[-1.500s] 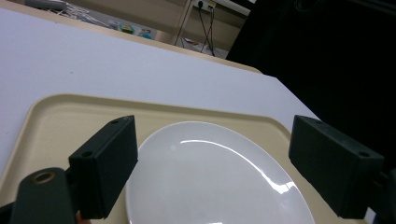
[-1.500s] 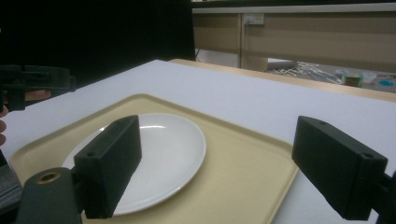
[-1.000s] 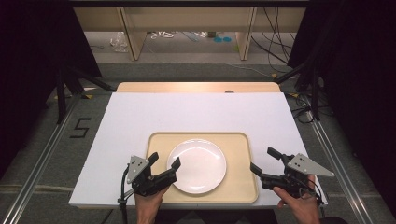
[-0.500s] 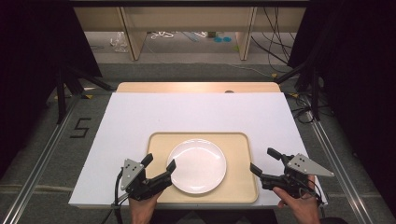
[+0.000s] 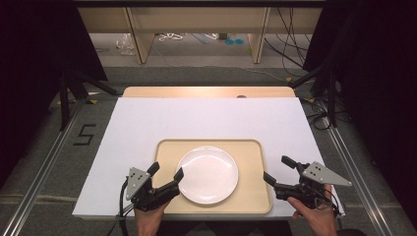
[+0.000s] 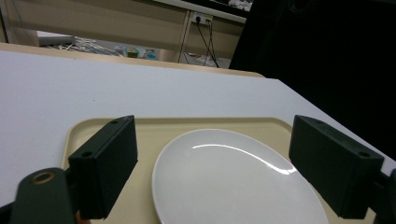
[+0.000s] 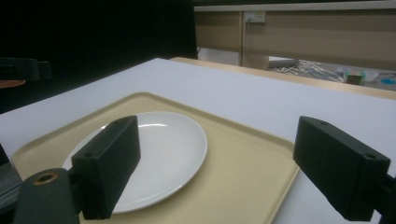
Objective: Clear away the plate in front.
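round white ceramic plate (image 5: 207, 174) sitting on beige plastic tray (image 5: 255, 167) on white table sheet (image 5: 206, 120); left gripper (image 5: 166, 173) and right gripper (image 5: 278, 170) both hovering spread; dark room, cables on floor.

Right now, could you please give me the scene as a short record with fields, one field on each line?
Surface: white table top
Tray: beige tray near the front edge of the table
Plate: white plate lying flat in the tray, nothing on it
Left gripper: left gripper open, at the tray's left edge, one jaw tip close to the plate's rim, contact unclear
Right gripper: right gripper open, at the tray's right edge, apart from the plate
Held things: none
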A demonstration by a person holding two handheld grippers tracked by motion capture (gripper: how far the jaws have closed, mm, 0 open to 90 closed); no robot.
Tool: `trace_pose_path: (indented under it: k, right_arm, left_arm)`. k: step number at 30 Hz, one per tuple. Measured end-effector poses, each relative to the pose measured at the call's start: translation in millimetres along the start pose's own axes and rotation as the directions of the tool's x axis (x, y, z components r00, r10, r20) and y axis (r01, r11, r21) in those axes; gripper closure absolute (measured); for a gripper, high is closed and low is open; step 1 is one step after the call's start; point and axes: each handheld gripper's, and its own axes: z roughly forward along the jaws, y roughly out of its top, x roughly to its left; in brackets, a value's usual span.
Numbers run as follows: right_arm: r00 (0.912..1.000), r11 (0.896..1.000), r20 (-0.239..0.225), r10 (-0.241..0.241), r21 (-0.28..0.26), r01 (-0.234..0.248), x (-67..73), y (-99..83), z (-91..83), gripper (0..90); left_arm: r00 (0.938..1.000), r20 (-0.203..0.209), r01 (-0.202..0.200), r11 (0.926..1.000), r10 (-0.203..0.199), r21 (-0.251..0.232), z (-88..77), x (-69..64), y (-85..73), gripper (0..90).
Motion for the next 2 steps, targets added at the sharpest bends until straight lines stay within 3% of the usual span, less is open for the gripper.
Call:
trace_pose_path:
  k: [2]
  right_arm:
    - [1.0000,1.000,0.005,-0.002,-0.001,0.002,-0.2,0.0,-0.2,15.8]
  left_arm:
    - [1.0000,0.002,0.000,1.0000,0.000,0.000,0.2,-0.1,-0.1,14.8]
